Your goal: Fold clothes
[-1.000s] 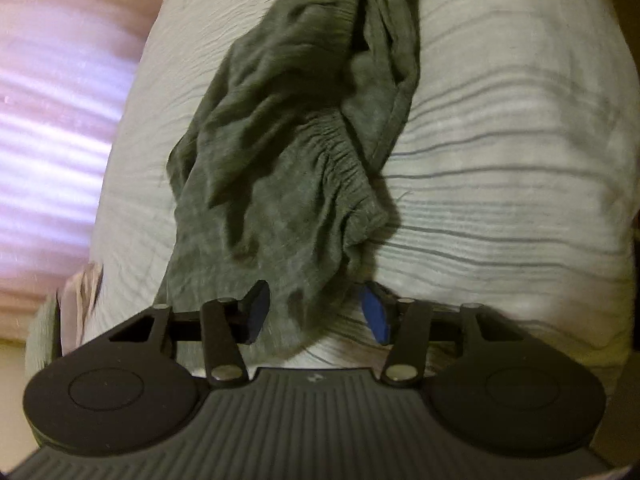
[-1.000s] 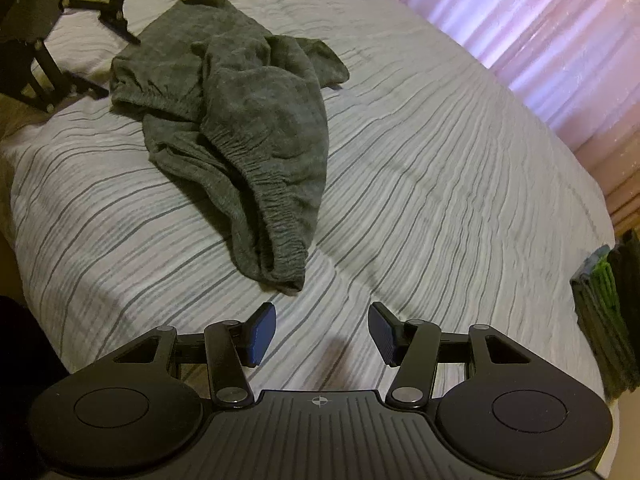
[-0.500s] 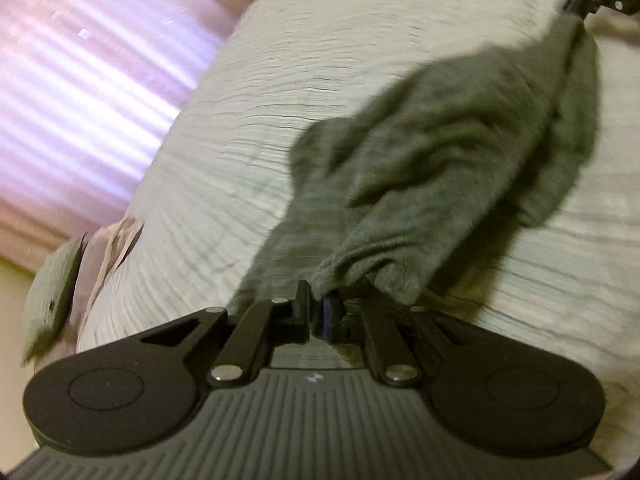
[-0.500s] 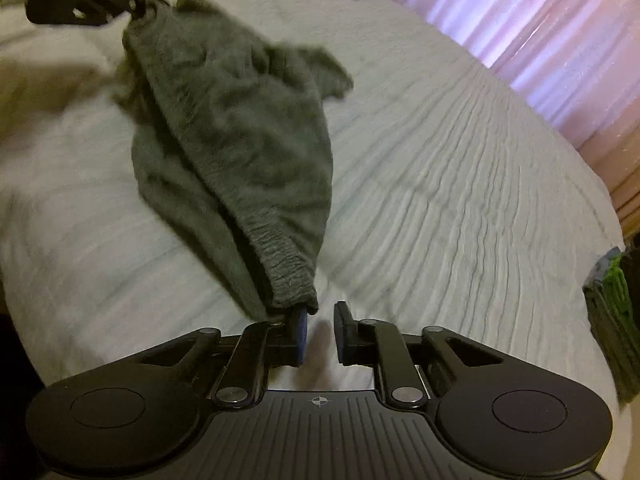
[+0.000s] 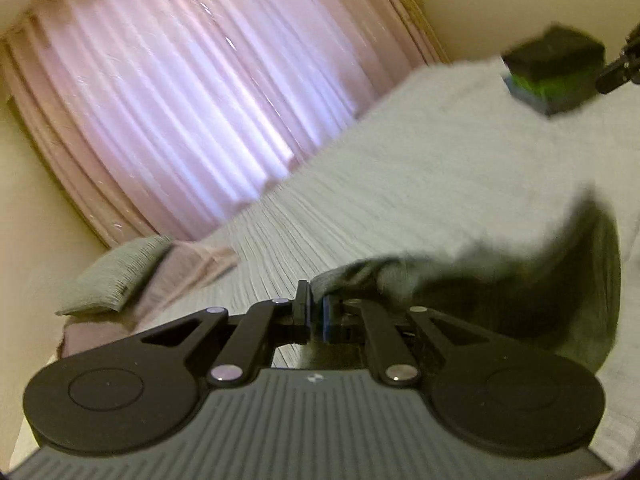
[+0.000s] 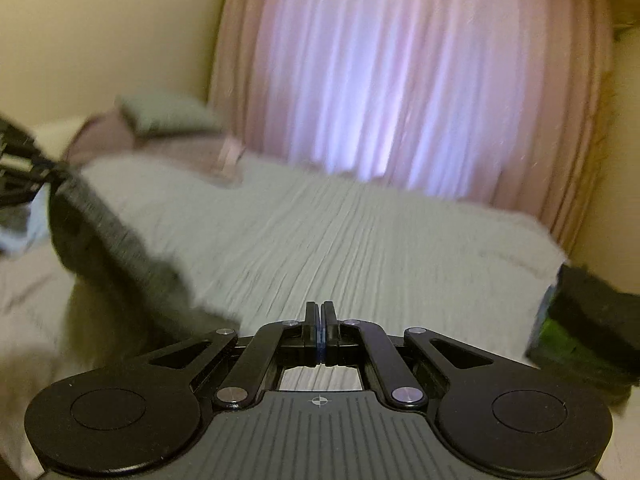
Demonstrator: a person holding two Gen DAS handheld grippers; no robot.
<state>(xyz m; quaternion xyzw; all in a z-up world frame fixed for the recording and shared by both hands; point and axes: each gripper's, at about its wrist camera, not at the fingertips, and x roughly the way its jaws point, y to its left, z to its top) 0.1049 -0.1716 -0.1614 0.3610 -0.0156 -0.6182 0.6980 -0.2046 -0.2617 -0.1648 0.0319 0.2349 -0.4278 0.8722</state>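
Note:
A dark grey garment (image 5: 500, 280) hangs lifted above the striped white bed (image 5: 400, 184). My left gripper (image 5: 316, 308) is shut on one edge of it; the cloth trails off to the right. In the right wrist view the garment (image 6: 112, 248) stretches from the left gripper at far left down toward my right gripper (image 6: 320, 320). The right jaws are pressed together; no cloth shows between the tips, and the fabric passes below and to the left of them. Both views are motion blurred.
A stack of folded dark and green clothes (image 5: 556, 68) sits on the bed's far corner, also in the right wrist view (image 6: 592, 328). Pillows (image 5: 116, 276) lie at the head. Pink curtains (image 6: 392, 80) cover the window behind the bed.
Both grippers shut on the garment's edges and rose, lifting it off the bed. Both cameras now tilt up toward the curtains.

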